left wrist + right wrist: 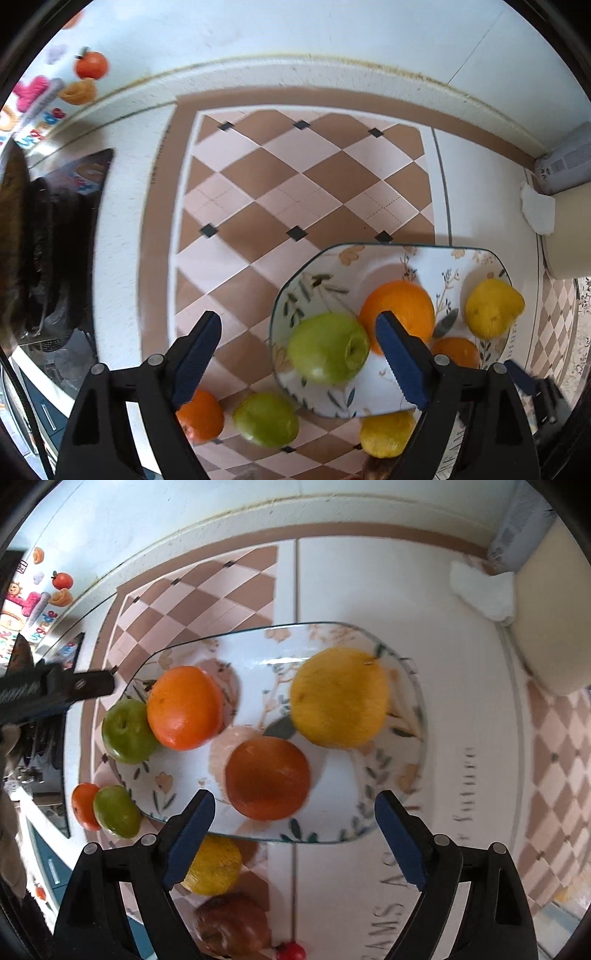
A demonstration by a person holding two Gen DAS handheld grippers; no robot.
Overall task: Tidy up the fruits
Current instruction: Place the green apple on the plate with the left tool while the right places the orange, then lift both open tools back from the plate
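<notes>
With both grippers' jaws spread wide and holding nothing, my left gripper (297, 332) hangs nearer the loose green apple (266, 419), lying just below its fingertips, off the plate (295, 288).

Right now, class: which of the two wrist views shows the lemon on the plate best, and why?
The right wrist view: the lemon sits large, whole and unobstructed on the plate. The left wrist view shows it smaller, near the plate's far right edge, though still fully visible.

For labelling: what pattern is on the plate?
White plate with leaf and flower motifs; clearest in right wrist view.
</notes>
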